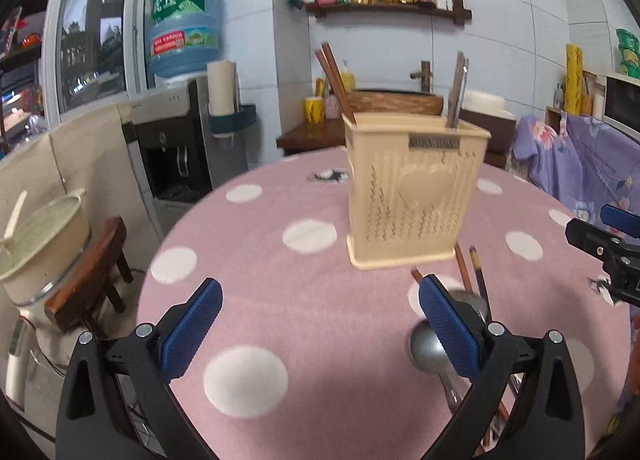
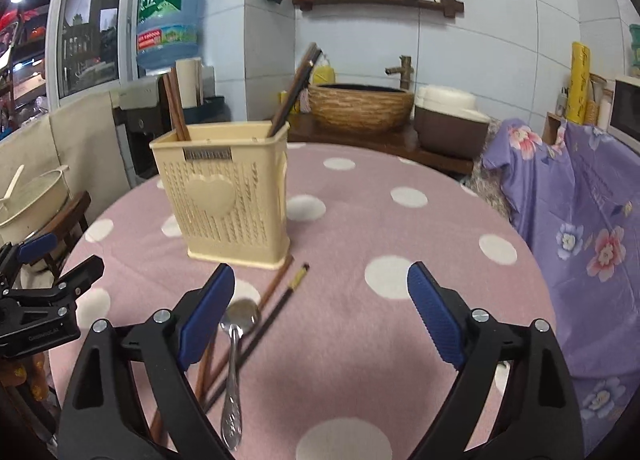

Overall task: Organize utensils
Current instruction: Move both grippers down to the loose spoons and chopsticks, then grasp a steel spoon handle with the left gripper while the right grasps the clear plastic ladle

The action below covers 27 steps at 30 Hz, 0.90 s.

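Observation:
A cream slotted utensil holder (image 1: 416,195) (image 2: 228,195) with a heart on its front stands on the pink dotted tablecloth (image 2: 400,227). Brown chopsticks (image 1: 336,79) (image 2: 176,107) stick up from it, with a second, greyer bunch (image 1: 458,91) on the other side. In front of the holder a metal spoon (image 2: 236,340) (image 1: 426,344) and loose chopsticks (image 2: 280,300) (image 1: 478,276) lie on the cloth. My left gripper (image 1: 320,288) is open over bare cloth, left of the spoon. My right gripper (image 2: 320,276) is open, with the spoon by its left finger.
A stool with a cream pot (image 1: 44,244) stands off the table's left edge. A water dispenser (image 1: 172,139) is behind it. A purple flowered cloth (image 2: 580,199) hangs over something at the right. A basin (image 2: 360,105) and a counter lie beyond the table.

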Tool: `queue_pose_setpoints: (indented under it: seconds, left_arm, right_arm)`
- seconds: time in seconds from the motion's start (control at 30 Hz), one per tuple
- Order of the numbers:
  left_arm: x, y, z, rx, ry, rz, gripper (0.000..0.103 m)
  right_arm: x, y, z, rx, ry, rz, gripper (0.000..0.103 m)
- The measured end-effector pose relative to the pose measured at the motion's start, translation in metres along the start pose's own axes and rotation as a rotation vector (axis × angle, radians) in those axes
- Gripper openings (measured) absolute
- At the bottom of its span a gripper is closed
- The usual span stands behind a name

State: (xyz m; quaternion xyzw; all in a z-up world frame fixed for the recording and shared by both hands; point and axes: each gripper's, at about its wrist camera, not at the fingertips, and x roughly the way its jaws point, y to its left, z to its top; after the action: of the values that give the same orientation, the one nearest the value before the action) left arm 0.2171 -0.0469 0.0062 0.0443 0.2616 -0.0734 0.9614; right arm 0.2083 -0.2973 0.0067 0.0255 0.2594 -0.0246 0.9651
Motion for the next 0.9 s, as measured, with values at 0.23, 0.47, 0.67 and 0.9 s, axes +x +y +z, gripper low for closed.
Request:
queue_pose_setpoints:
  seconds: [0.23,0.47,0.67,0.9]
  left_arm:
    - [0.001,0.0,-0.027,-0.063,0.1,-0.092,0.092]
    - [0.005,-0.022,-0.039,-0.046,0.174,-0.188,0.069]
    - [0.013,-0.042,-0.053,-0.006,0.242,-0.223,0.057]
    - [0.013,-0.053,-0.06,0.043,0.279,-0.22,0.047]
  right_arm:
    - [0.006,-0.012,-0.025,0.033,0.066,-0.036,0.087]
    - [0.011,-0.012,-0.039,0.04,0.106,-0.034,0.083]
    - [0.013,-0.013,-0.04,0.047,0.119,-0.031,0.082]
    - [0.014,-0.015,-0.04,0.06,0.126,-0.017,0.082]
